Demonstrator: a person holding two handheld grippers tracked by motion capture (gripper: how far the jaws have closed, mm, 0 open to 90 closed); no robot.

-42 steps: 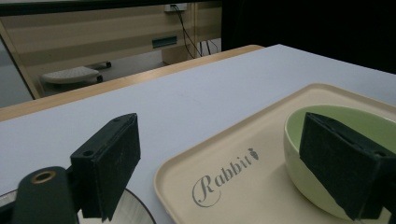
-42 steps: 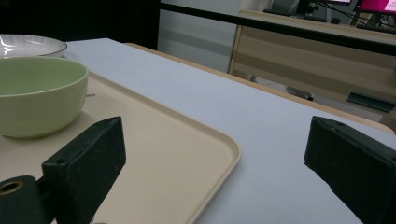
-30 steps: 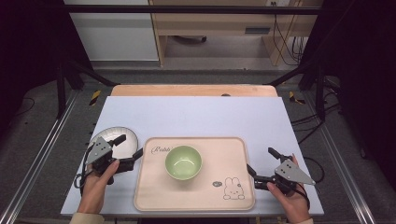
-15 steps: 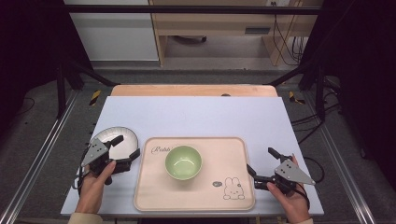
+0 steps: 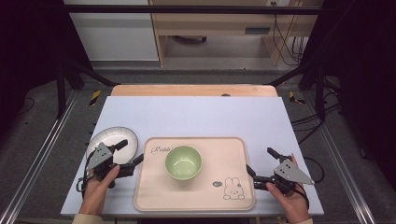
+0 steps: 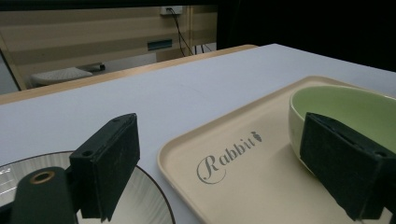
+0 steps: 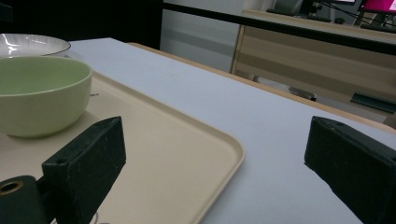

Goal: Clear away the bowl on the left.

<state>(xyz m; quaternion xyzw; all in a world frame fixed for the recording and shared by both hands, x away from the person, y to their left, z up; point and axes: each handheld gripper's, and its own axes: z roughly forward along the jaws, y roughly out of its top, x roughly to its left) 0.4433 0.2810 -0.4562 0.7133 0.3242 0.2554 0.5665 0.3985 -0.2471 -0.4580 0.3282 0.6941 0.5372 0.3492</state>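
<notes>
A pale green bowl (image 5: 183, 162) sits in the middle of a beige tray (image 5: 233, 154) printed with "Rabbit" and a rabbit drawing. A white plate (image 5: 112, 138) with a dark rim lies on the table left of the tray. My left gripper (image 5: 129, 152) is open over the gap between plate and tray, with nothing between its jaws. In the left gripper view the bowl (image 6: 345, 109) is at right and the plate (image 6: 140, 196) at lower left. My right gripper (image 5: 261, 162) is open beside the tray's right edge (image 7: 224, 158), holding nothing; the bowl (image 7: 42, 95) is at its left.
The tray rests on a light grey tabletop (image 5: 196, 116) with a wooden strip along its far edge. Black frame posts stand at both sides, and a desk and cables lie on the floor beyond the table.
The left gripper has shifted slightly toward the tray's left edge. The right gripper, bowl, tray and plate stay where they were.
</notes>
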